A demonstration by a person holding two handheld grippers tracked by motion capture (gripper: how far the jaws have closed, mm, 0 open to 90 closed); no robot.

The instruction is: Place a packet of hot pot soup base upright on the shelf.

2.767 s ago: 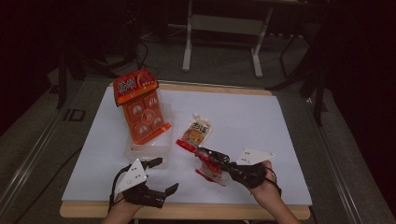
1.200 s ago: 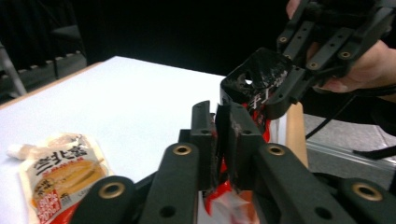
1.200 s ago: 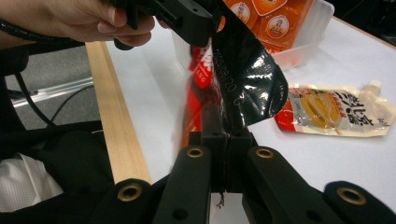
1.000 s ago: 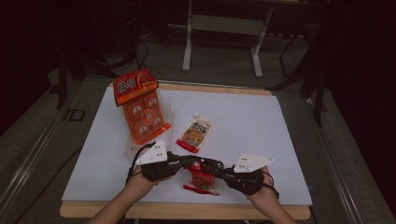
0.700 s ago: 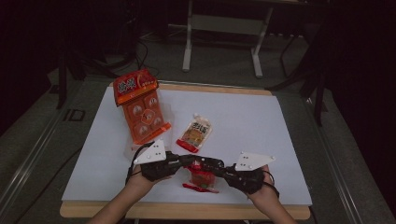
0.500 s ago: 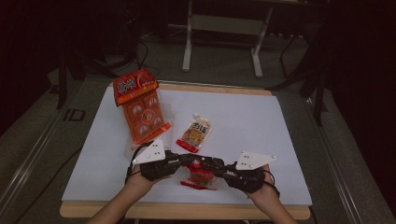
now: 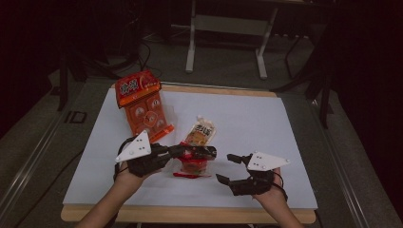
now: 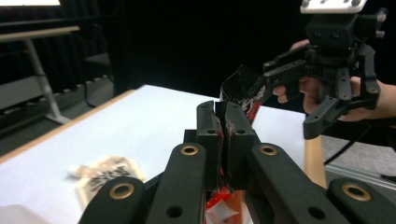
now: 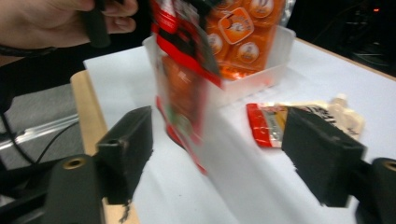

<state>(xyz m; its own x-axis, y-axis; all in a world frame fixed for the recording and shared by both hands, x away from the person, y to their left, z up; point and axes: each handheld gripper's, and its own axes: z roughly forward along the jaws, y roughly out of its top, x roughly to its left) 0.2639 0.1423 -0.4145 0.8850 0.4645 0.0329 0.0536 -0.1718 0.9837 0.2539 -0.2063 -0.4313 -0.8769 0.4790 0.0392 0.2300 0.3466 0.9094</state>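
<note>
L gripper (image 7: 202, 153): jaws clamped tight on the top edge of the red snack pouch (image 7: 192, 165), seen close in the left gripper view where the pouch (image 8: 243, 95) sticks up between the pinched jaws. The grip is high on the seal, prob. so the pouch hangs free below and can be carried w/o crushing what's inside. In the high view the pouch sits just off the white mat (image 7: 247, 118), near the front edge, between the two hands.

R gripper (image 7: 233, 167): jaws spread wide, holding nothing, just right of the pouch and apart from it. Its own view shows the pouch (image 9: 184, 79) hanging upright between the parted jaws but not touched. Looks like a handover w/ the L now carrying the load alone.

Further out: a second pouch, cream and orange (image 7: 199, 133), lies flat on the mat just behind the held one. Behind-left, an orange multipack (image 7: 142, 107) leans in a clear plastic bin (image 9: 261, 70), its header card up. The bin is likely where the pouches belong, so the L has a short carry back-left.
</note>
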